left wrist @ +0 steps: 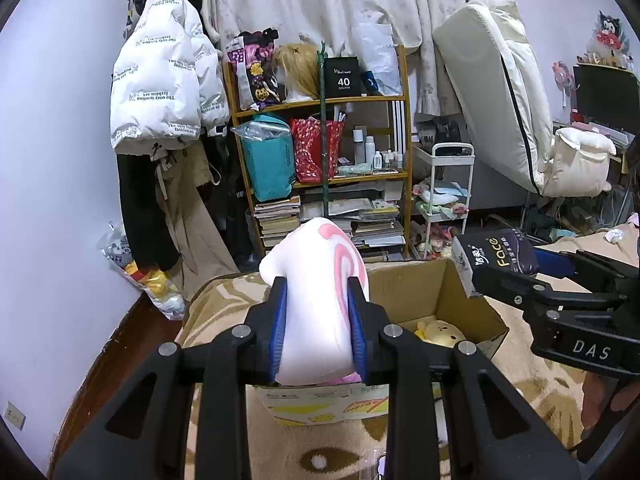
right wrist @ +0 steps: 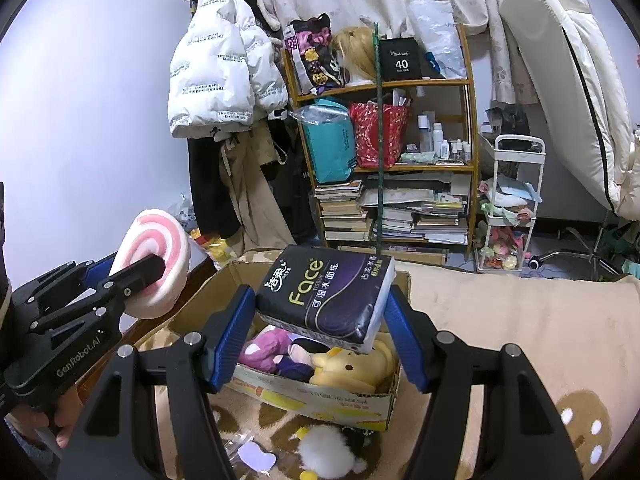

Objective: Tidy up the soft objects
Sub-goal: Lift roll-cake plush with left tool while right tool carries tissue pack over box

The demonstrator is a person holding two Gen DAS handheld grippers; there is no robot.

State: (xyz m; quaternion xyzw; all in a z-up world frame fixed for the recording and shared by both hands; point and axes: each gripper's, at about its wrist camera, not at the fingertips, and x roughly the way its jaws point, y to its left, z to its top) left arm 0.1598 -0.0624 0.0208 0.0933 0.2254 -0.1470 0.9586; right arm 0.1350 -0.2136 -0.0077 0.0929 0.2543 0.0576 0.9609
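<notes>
My left gripper (left wrist: 318, 332) is shut on a pink-and-white swirl lollipop plush (left wrist: 316, 304), held above the near edge of an open cardboard box (left wrist: 452, 284). From the right wrist view the same plush (right wrist: 152, 256) sits at the left, pinched by the left gripper's black fingers (right wrist: 136, 276). My right gripper (right wrist: 320, 328) is shut on a dark purple pack of "Face" tissues (right wrist: 320, 292), held tilted over the box (right wrist: 320, 400). Inside the box lie a yellow plush (right wrist: 356, 368) and a purple plush (right wrist: 268, 348). In the left wrist view the tissue pack (left wrist: 500, 256) hangs at the right.
The box stands on a beige patterned blanket (right wrist: 500, 320). A white fluffy toy (right wrist: 324, 448) lies in front of the box. Behind are a cluttered wooden shelf (left wrist: 324, 168), hanging jackets (left wrist: 160, 92), a white trolley (right wrist: 508, 208) and a leaning mattress (left wrist: 496, 88).
</notes>
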